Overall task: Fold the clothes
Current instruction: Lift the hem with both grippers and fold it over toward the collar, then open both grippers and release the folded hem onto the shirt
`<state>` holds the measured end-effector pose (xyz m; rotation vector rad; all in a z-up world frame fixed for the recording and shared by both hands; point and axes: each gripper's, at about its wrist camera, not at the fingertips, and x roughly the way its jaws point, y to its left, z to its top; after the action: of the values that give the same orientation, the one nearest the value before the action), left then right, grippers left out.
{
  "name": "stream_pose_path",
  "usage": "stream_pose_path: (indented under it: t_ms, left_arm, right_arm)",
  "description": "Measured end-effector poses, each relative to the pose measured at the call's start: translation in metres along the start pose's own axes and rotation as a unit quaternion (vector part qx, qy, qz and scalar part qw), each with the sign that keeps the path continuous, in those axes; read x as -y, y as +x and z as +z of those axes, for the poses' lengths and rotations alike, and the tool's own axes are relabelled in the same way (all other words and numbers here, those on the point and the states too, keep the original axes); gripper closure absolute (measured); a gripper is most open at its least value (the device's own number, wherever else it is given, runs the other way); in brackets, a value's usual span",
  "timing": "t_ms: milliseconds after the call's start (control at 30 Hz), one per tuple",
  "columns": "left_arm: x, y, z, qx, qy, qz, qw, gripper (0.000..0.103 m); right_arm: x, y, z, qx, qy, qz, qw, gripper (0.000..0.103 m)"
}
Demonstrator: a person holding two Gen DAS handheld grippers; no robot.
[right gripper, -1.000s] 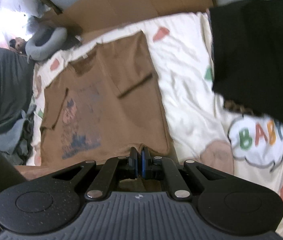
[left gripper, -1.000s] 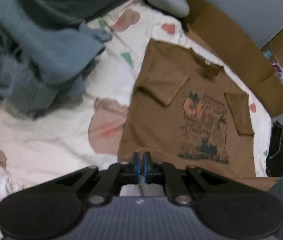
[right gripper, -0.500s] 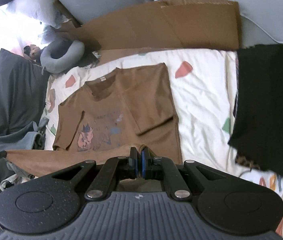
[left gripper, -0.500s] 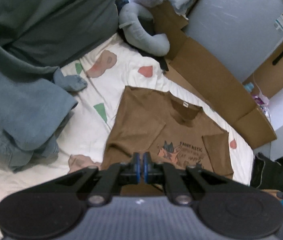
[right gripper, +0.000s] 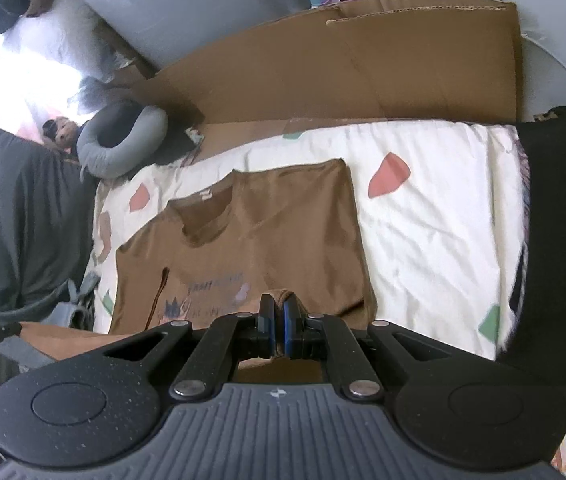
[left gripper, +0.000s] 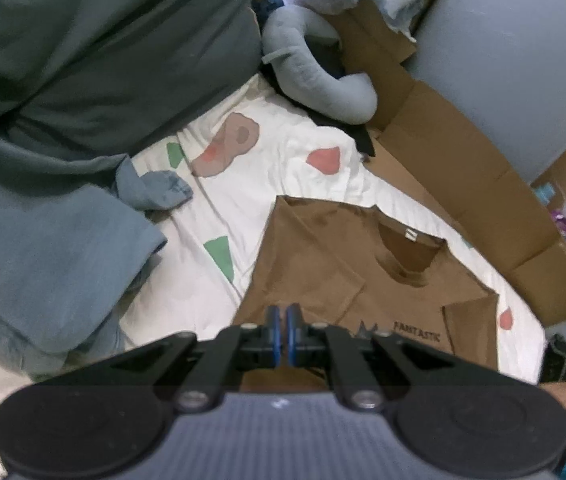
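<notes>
The right gripper [right gripper: 279, 322] has its jaws clamped on a pinch of the brown T-shirt [right gripper: 283, 236] hem; the left gripper [left gripper: 283, 330] is shut too, apparently on the hem's other corner, though the cloth between its pads is hard to see. The shirt lies face up in the middle of the patterned sheet [right gripper: 435, 216], sleeves folded in, collar toward the sheet's far edge by the cardboard [right gripper: 363, 68]. To fold well, carry both corners level and together toward the collar, keeping the hem taut, clear of the grey blanket [left gripper: 51, 208] at the sheet's left edge.
</notes>
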<state>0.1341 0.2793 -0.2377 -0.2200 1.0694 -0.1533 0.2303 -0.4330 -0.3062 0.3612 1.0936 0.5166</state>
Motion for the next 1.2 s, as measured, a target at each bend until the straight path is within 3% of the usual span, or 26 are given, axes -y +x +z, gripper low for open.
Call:
stream_pose_path:
  t_ms: [500, 767, 900, 1033, 1200]
  left_arm:
    - [-0.001, 0.125, 0.031, -0.034, 0.001, 0.012, 0.9994, 0.099]
    - [-0.003, 0.177, 0.025, -0.047, 0.003, 0.029, 0.9985, 0.098]
    - [-0.003, 0.179, 0.024, -0.043, 0.003, 0.026, 0.9988, 0.092]
    - [-0.006, 0.170, 0.022, -0.034, 0.018, 0.028, 0.9989, 0.080]
    - [-0.009, 0.166, 0.013, -0.042, 0.048, 0.039, 0.9972, 0.064]
  right_arm:
    - [0.029, 0.123, 0.041, -0.033, 0.013, -0.043, 0.998, 0.101]
    - [0.051, 0.161, 0.042, -0.044, 0.031, -0.065, 0.996, 0.098]
    - [0.054, 0.165, 0.038, -0.040, 0.026, -0.072, 0.996, 0.095]
    - [0.053, 0.155, 0.033, -0.024, 0.013, -0.073, 0.997, 0.061]
    - [0.050, 0.152, 0.022, -0.032, -0.017, -0.076, 0.996, 0.060]
